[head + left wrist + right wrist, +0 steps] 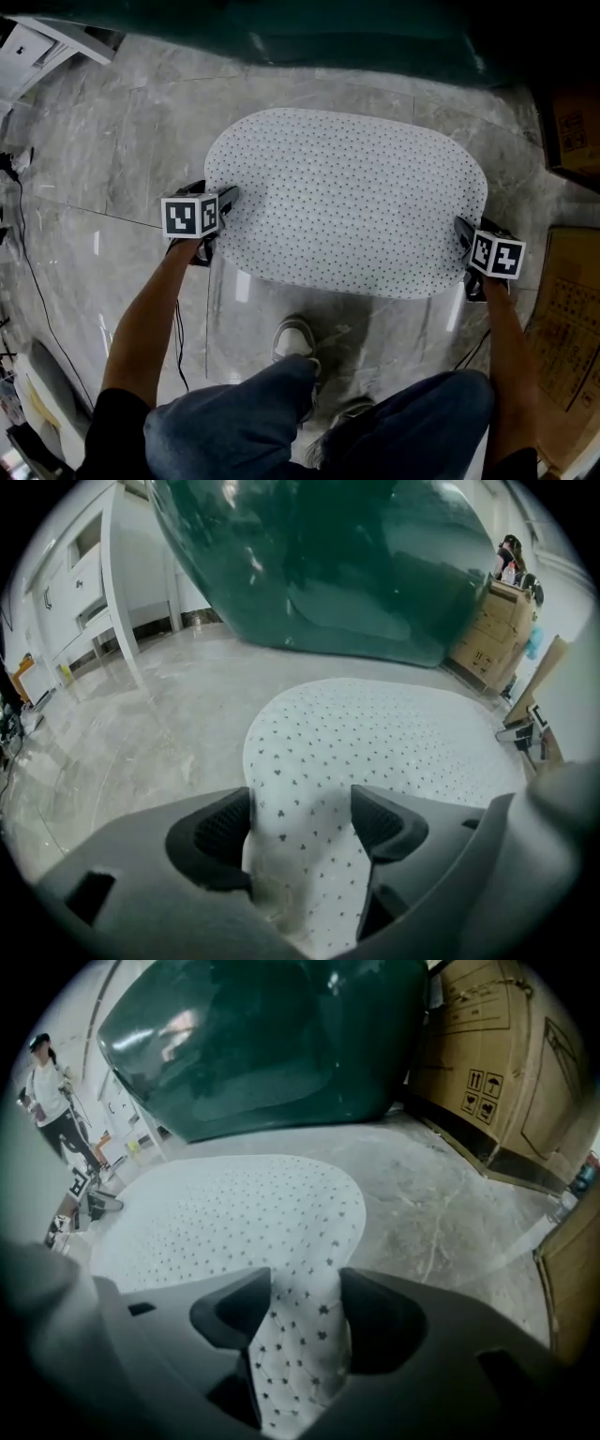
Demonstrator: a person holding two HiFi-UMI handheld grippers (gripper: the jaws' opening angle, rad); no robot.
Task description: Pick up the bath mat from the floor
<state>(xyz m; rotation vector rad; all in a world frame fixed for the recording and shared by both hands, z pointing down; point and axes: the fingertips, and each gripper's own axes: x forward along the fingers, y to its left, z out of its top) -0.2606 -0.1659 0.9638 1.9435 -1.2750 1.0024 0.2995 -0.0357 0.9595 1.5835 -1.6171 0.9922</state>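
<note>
Clamping opposite bath mat (347,202) edges, left gripper (230,199) and right gripper (461,228) jaws hover over grey marble floor (122,169).

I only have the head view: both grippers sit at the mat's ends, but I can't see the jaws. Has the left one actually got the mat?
Observer: Yes. In the left gripper view, the left gripper has a raised fold of the bath mat filling the gap between its jaws, touching both.
Operator: And the right?
Observer: Same: the right gripper pinches a fold of the mat's edge.
Operator: Anything around I'm missing?
Observer: A person stands in the background beyond the mat's far end, seen in the right gripper view.
</note>
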